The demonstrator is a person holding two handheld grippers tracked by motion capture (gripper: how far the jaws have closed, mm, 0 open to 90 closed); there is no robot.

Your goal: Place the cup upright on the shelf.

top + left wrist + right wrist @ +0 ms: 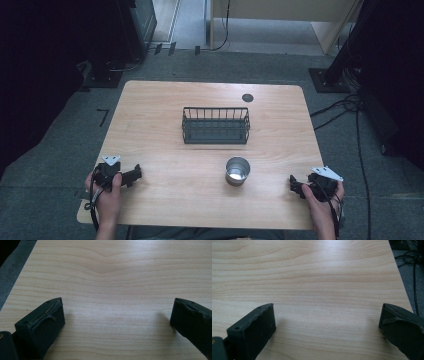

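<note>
We wait, left gripper and right gripper released, lower corners; next, probably reach the cup mid-frame.

A: Left tongs, build?
B: Black body, grey three-cornered plate on top, black cable trailing. Jaw pads black, blocky, edges frayed, small screw holes.
A: Right tongs?
B: Same. Black, pale plate, black cable. Forearms bare, no sleeves.

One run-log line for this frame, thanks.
left tongs: open, empty | right tongs: open, empty | metal cup: upright, untouched | wire basket: empty, beyond cup | table
</note>
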